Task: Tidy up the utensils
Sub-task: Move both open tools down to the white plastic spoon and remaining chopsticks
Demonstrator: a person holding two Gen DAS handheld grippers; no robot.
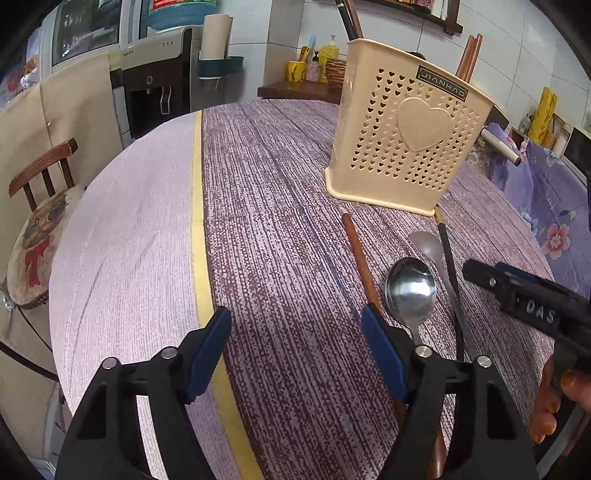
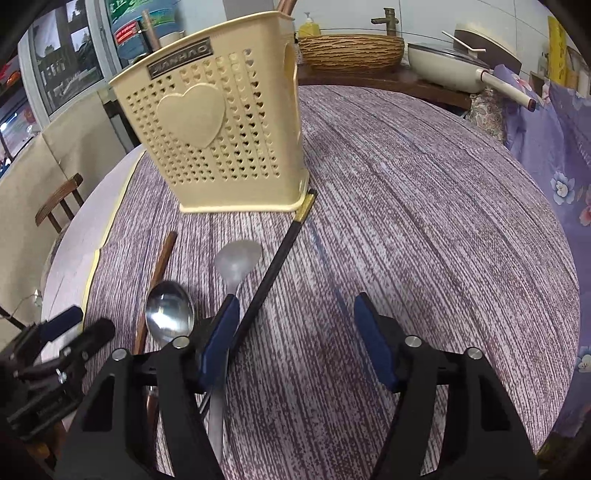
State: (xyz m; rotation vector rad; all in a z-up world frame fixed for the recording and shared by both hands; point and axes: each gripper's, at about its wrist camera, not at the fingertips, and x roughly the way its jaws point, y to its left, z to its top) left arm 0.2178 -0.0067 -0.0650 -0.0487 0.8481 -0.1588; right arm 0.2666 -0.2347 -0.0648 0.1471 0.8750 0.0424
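Both tongs, left gripper point(image 1: 295, 350) and right gripper point(image 2: 291, 343), hover open and empty over loose shiny steel spoon point(image 1: 410, 291); next, likely pinch it for the cream perforated plastic holder point(image 1: 402, 136), upper right.

Round table point(image 1: 277, 229) under a purple-grey streaked cloth with a yellow stripe. At left, a wooden chair point(image 1: 40, 173) with a printed cushion; upper left, a water dispenser point(image 1: 155, 85). In the right-wrist view, along the top — a woven basket point(image 2: 351, 51), a brass tap point(image 2: 388, 20), a cream pan point(image 2: 448, 68). At right, floral purple fabric point(image 2: 554, 147).
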